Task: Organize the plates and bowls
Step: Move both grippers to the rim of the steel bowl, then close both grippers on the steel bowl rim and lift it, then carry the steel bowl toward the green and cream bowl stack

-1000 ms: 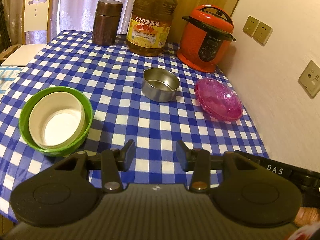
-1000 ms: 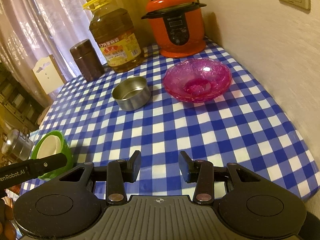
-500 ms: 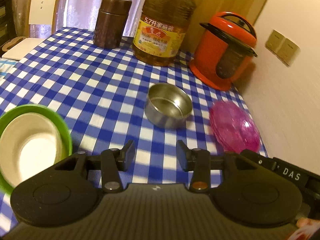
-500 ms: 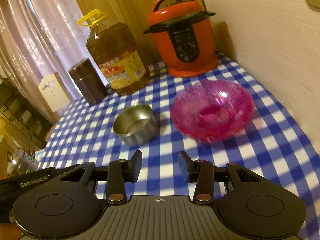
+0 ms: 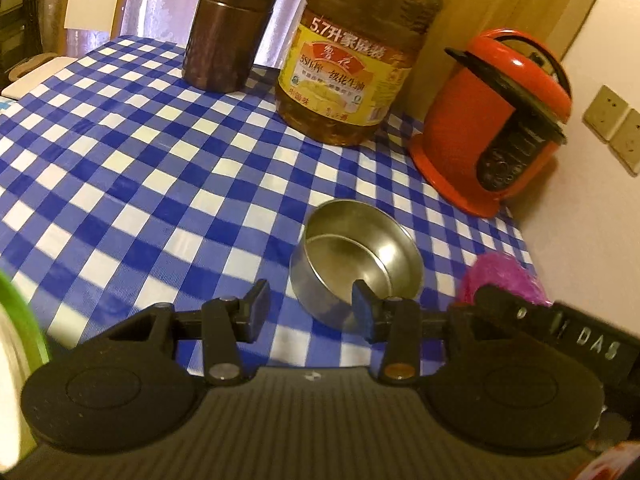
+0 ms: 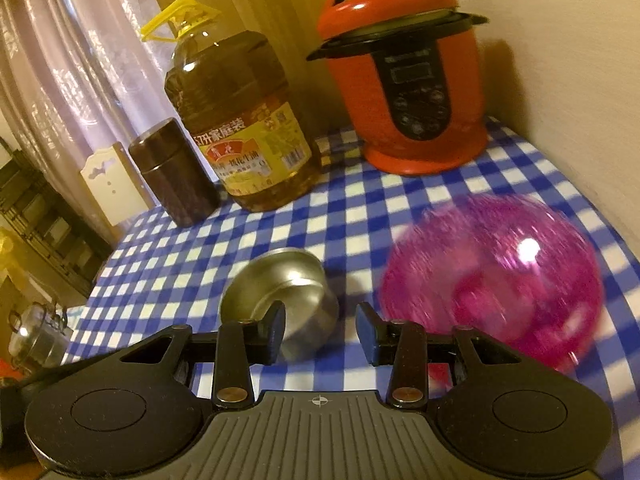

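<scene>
The left gripper point(image 5: 310, 308) is held spread and empty at the near rim of the steel bowl point(image 5: 356, 258) mid-table, while the right gripper point(image 6: 320, 328), empty too, is being narrowed between that bowl and the pink bowl point(image 6: 492, 280) to its right.

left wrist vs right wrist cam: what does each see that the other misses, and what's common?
Left wrist only: the green bowl's rim at the left edge, and the right tool's body low right. Right wrist only: the oil jug's yellow cap, a glass jar far left, and the whole pink bowl, which the left view mostly hides. Both: steel bowl, oil jug, brown canister, red cooker, checked tablecloth.
</scene>
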{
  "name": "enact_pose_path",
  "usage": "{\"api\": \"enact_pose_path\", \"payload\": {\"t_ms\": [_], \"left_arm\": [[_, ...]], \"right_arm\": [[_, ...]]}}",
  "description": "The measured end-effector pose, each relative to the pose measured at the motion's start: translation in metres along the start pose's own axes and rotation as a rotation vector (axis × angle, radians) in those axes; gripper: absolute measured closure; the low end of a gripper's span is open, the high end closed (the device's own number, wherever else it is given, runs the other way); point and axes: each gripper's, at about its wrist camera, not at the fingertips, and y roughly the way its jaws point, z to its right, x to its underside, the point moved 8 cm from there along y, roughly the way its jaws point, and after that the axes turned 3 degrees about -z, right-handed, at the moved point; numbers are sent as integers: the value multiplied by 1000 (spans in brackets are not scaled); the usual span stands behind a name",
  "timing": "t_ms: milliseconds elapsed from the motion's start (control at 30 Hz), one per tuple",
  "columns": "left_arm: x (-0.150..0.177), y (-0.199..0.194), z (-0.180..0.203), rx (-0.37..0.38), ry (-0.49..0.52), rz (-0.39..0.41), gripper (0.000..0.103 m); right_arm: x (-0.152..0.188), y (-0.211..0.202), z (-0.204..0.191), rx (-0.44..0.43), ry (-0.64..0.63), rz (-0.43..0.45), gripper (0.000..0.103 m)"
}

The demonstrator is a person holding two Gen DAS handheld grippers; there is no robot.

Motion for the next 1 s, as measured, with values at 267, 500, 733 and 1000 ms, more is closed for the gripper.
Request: {"api": "enact_pose_path", "payload": {"t_ms": [267, 500, 733, 1000], "left_arm": [[-6, 41, -6, -27, 7, -16, 64], [-12, 58, -8, -12, -1, -22, 72], [-16, 61, -4, 17, -6, -17, 89], [-13, 57, -3, 21, 8, -27, 91]], "right_arm": [[-14, 52, 1, 11, -44, -53, 76], [-13, 81, 3, 12, -74, -98, 81], [-8, 100, 2, 18, -100, -139, 92], [-8, 100, 3, 31, -96, -151, 98]]}}
